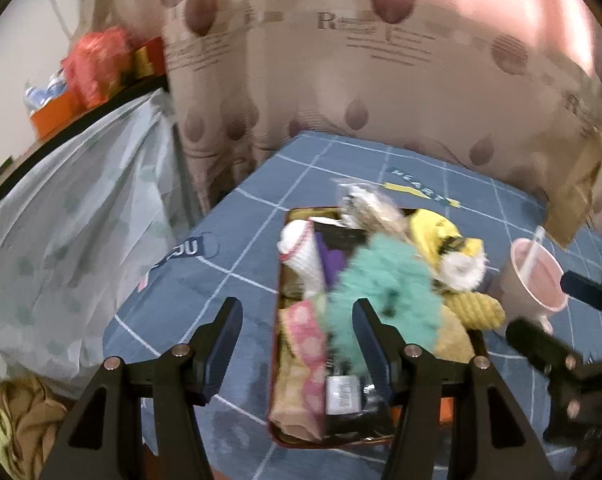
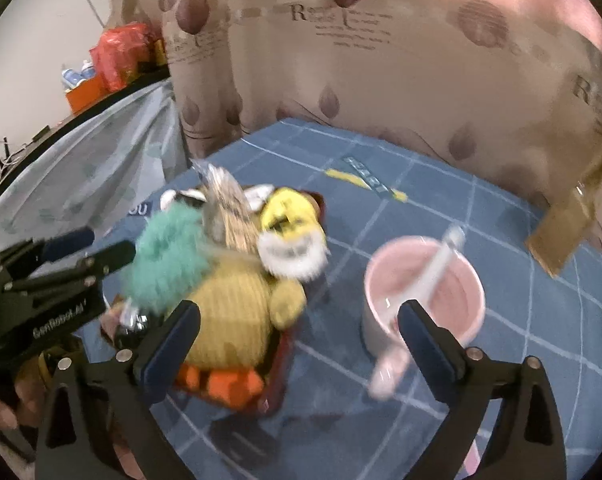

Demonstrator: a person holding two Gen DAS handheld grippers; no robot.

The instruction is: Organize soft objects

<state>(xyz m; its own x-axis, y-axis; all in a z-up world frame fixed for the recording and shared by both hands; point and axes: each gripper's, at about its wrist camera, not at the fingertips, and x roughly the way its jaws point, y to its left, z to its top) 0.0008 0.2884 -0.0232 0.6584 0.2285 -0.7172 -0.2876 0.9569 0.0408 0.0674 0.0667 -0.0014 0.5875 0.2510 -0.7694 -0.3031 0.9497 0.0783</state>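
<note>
Plush toys (image 1: 385, 280) fill tray (image 1: 279, 360) — pink mug (image 2: 425, 292) just beside.

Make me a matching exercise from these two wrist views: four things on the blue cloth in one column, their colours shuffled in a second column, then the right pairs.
Things:
1. fluffy toy in the tray
2. mug with the spoon beside the tray
3. ribbed plush at the tray's near end in the right wrist view
4. spotted cloth along the tray's left side in the left wrist view

Colours:
A. pink with pale dots
B. teal
C. mustard yellow
D. pale pink, white outside

Pairs: 1-B, 2-D, 3-C, 4-A
</note>
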